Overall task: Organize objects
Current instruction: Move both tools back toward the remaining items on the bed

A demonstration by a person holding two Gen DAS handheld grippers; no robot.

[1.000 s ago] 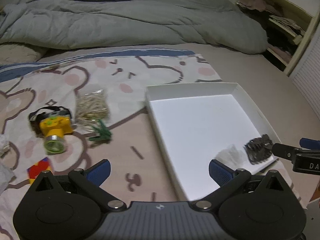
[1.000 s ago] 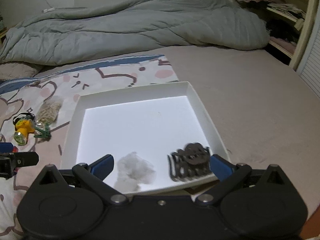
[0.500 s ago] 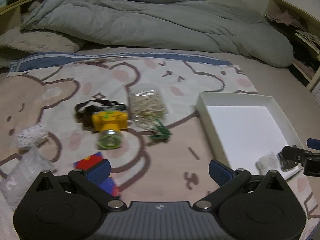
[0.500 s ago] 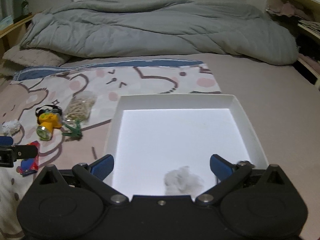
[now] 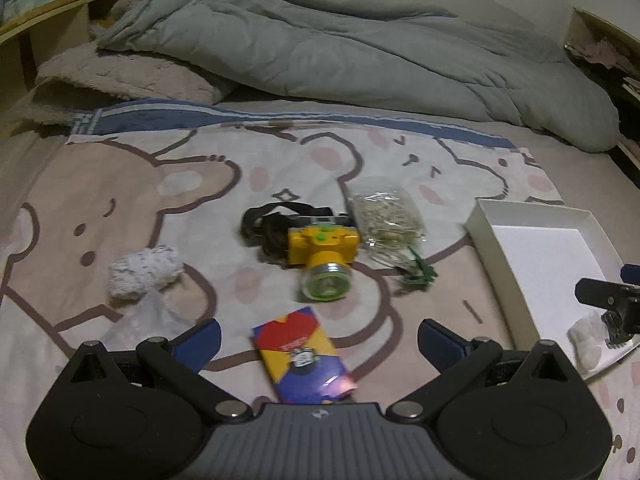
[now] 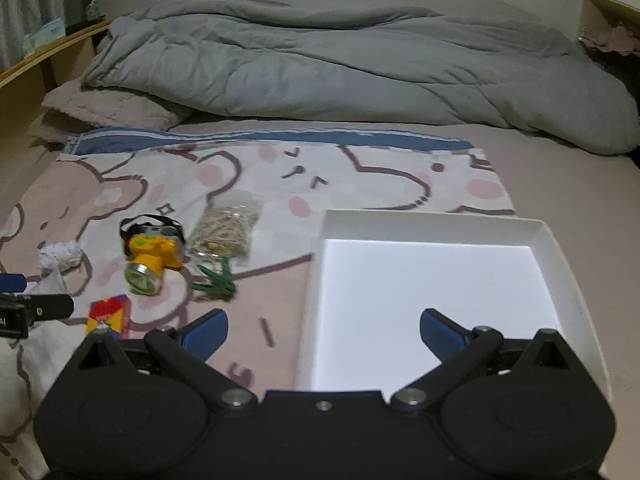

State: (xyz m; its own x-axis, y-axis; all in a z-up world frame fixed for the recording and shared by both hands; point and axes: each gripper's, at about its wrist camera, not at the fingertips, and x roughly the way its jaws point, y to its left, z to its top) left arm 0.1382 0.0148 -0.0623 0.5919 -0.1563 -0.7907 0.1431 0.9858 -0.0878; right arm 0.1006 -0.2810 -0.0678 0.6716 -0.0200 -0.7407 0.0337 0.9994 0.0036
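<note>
On the bear-print sheet lie a yellow headlamp (image 5: 322, 252) (image 6: 152, 254), a clear bag of pale sticks (image 5: 386, 220) (image 6: 226, 228), a green clip (image 5: 420, 274) (image 6: 214, 280), a colourful card pack (image 5: 302, 354) (image 6: 110, 314), a white wad (image 5: 142, 270) (image 6: 58, 258) and a clear plastic bag (image 5: 146, 320). My left gripper (image 5: 318, 342) is open and empty, just above the card pack. My right gripper (image 6: 322, 332) is open and empty over the near left edge of the white tray (image 6: 440, 220) (image 5: 486, 236). The tray holds a white tuft (image 5: 586, 340) and a dark item (image 5: 618, 326).
A rumpled grey duvet (image 5: 360, 48) (image 6: 340, 64) and a fuzzy pillow (image 5: 120, 76) lie across the far side of the bed. A wooden ledge (image 6: 48, 52) runs along the left. Shelving (image 5: 608, 44) stands at the far right.
Both grippers have swung left and pulled back. The left now faces the loose objects with the card pack between its fingers; the tray has slid to the right of both views.
</note>
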